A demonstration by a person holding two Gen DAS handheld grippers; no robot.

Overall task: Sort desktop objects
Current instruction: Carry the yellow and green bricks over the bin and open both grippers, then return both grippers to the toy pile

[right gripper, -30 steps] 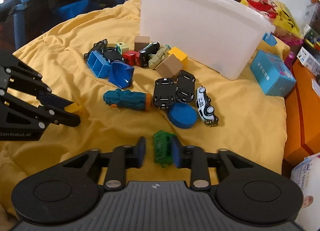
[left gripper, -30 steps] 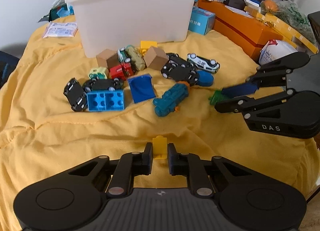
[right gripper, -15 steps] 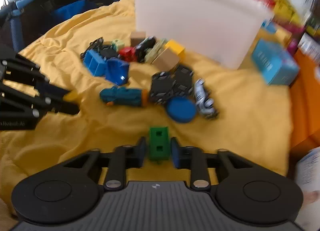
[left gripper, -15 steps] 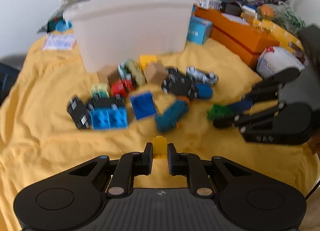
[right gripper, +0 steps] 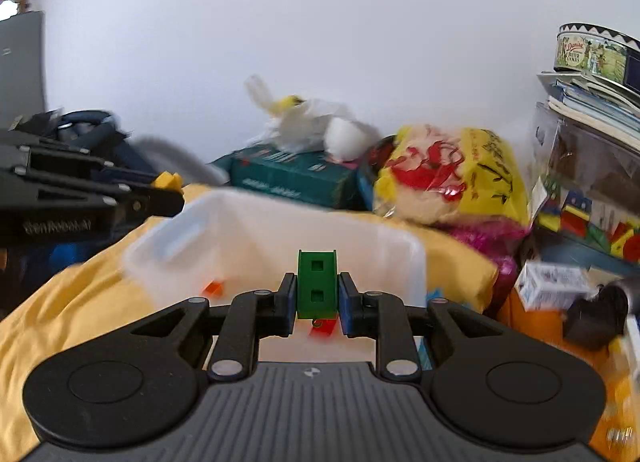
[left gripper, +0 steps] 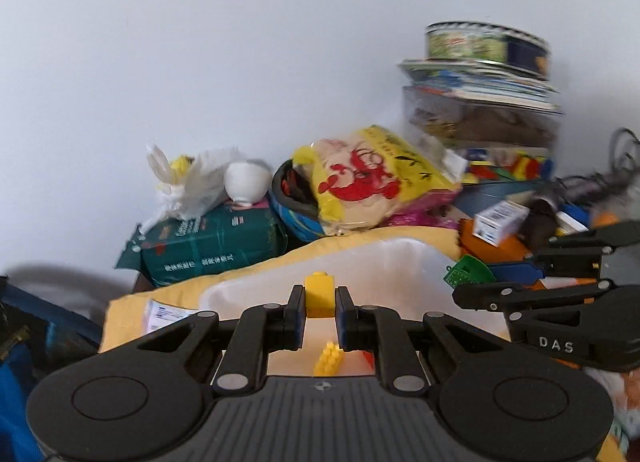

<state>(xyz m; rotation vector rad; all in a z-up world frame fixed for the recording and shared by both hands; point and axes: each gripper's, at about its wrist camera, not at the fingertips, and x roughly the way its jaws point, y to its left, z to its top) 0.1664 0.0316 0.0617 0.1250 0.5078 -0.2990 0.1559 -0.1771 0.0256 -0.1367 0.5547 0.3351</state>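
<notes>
L gripper is pinching a small yellow brick w/ one stud on top, pads flat on both sides, brick upright. R gripper is clamped on a green block w/ two square holes facing the cam; its jaws have just been opening a little, but the block sits between the pads and looks held. From the left wrist view the R gripper shows at the right edge w/ the green piece poking out of its tip; from the right wrist view the L one shows at the left w/ the yellow bit at its tip.

Both hang over or just short of the white plastic bin, which sits on the yellow cloth. Inside the bin: a yellow studded brick and a couple of red/orange pieces on the bottom. Bags, a green pack and a book stack are behind, near the wall.

Step in hand, imo: carry both pieces over the bin and drop them. To do it well:
- Get each tip past the near rim before letting go; frames are blurred, so exact clearance is hard to tell.
- Keep the two grippers apart, side by side, so they don't knock.
- Go low-ish over the opening so pieces don't bounce out.
- R grip looks looser, so don't tilt it; release there first.
- Spread jaws fully, check both pieces fell free.
</notes>
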